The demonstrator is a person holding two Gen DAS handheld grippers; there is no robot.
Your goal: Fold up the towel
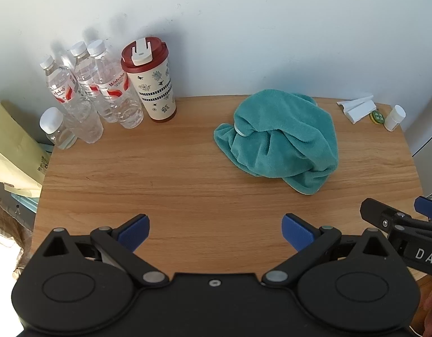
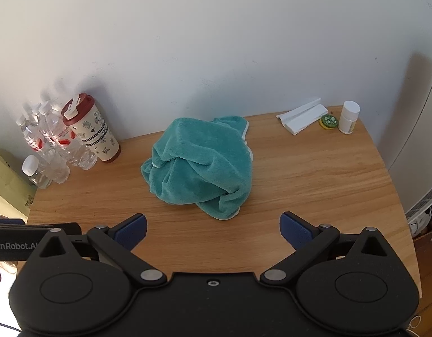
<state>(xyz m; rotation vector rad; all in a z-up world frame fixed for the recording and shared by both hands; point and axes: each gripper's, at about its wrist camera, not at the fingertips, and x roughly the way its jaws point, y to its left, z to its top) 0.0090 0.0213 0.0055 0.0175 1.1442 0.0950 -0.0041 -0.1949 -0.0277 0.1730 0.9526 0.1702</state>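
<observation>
Both grippers, left and right, hover wide apart and empty above the wooden table, where the teal towel lies crumpled mid-table, with clear-liquid water bottles beside a lidded tumbler.

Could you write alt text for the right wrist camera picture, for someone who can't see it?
A crumpled teal towel lies in a heap on a wooden table, beyond the open right gripper. Water bottles and a patterned cup stand back left.
</observation>
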